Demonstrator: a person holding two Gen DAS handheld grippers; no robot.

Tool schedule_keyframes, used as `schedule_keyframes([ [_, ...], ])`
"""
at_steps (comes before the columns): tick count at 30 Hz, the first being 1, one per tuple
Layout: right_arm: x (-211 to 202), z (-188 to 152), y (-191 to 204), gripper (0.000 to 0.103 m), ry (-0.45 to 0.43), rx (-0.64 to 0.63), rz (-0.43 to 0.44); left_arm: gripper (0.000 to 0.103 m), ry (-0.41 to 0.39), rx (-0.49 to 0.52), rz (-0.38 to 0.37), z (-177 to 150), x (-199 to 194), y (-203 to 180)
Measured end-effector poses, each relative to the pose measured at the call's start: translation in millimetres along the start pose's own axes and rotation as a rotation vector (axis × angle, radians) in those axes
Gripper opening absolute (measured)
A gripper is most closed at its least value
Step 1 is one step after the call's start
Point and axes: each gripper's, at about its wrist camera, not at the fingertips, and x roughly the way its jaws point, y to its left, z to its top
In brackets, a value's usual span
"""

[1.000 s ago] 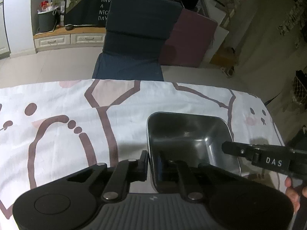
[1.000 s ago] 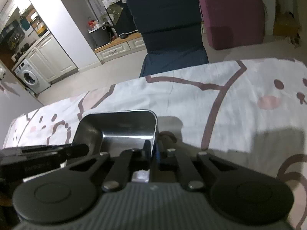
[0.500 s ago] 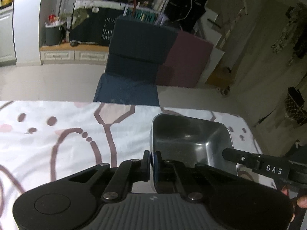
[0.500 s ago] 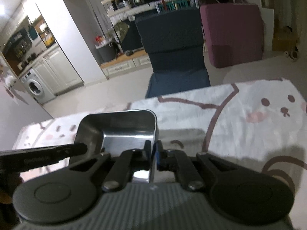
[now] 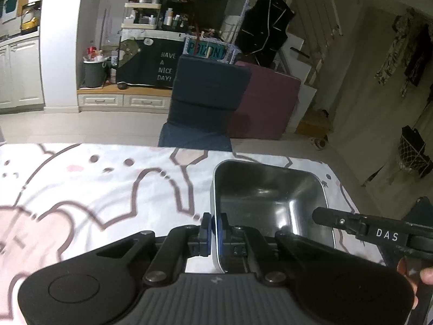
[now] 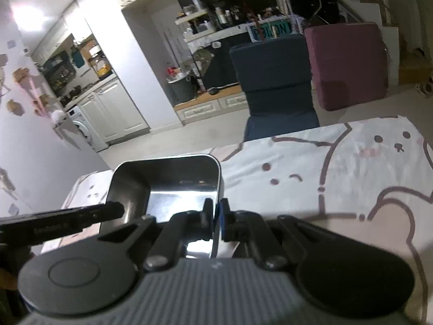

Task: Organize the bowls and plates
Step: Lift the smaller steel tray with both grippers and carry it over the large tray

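- Left tongs (image 5: 213,228) pinch the left wall of a square steel bowl (image 5: 270,197) between blue pads, while right tongs (image 6: 216,218) clamp the opposite wall.
- A second ago the bowl sat low against the patterned cloth; now it rides higher, with more of the room showing behind it, which suggests a two-handed lift is under way.
- That points to the bowl being carried off for stacking or putting away, not set down here.
- The bowl hangs above the bench (image 5: 108,184) near its far right corner.
- Brushed metal, rounded corners and a mirror-bright floor mark the bowl; the bench's cloth is soft white cotton with brown cartoon outlines.
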Motion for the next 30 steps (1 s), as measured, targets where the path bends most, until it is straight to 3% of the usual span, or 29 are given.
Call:
schedule_keyframes([
  [7,-33,-42,40,0.006,0.021,-0.035,0.033,0.004,-0.004,-0.035,0.032,-41,-53,21],
  [18,-35,-100,98,0.007,0.108,-0.1,0.102,0.004,0.011,-0.113,0.095,-102,-107,75],
  [30,-19,-151,147,0.009,0.207,-0.185,0.127,0.004,0.102,-0.16,0.17,-148,-104,118],
])
